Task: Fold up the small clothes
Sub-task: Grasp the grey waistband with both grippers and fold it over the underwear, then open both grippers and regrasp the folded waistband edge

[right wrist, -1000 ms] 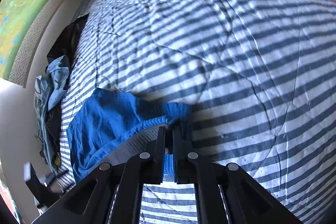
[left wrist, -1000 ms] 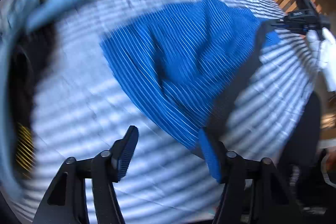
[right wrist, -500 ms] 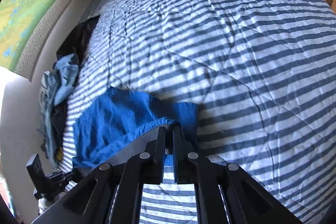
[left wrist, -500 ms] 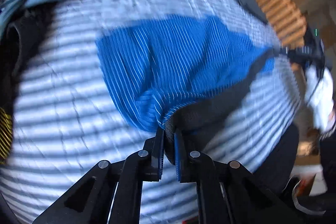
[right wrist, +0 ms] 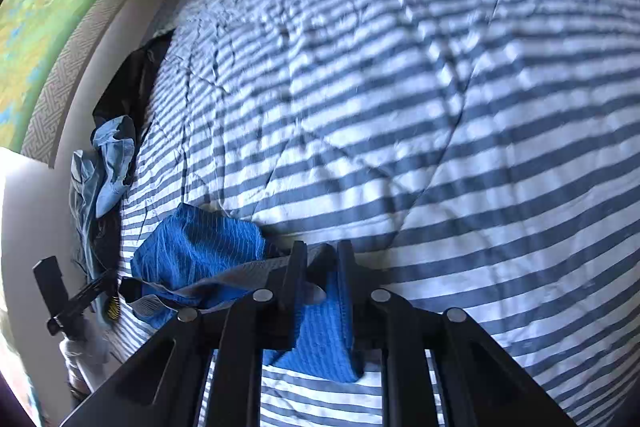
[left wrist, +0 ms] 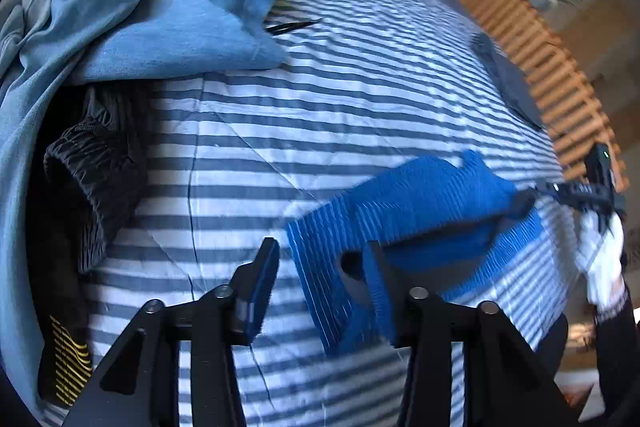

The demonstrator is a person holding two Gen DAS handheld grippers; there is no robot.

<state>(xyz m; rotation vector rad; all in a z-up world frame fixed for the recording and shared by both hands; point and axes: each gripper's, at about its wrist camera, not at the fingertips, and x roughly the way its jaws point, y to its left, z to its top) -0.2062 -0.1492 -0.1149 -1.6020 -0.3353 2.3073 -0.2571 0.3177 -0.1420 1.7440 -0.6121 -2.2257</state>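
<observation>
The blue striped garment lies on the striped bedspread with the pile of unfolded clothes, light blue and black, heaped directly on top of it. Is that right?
Not quite. The blue striped garment does lie on the striped bedspread, but the pile of unfolded clothes is not on top of it: it sits apart, along the bed's edge, with bare bedspread between them. The left wrist view shows this.

My left claw (left wrist: 320,283) is black, its linkage arms pinned with silver rivets and its pads ribbed blue. My right claw (right wrist: 320,275) matches it. I wear a white glove (left wrist: 600,251).
</observation>
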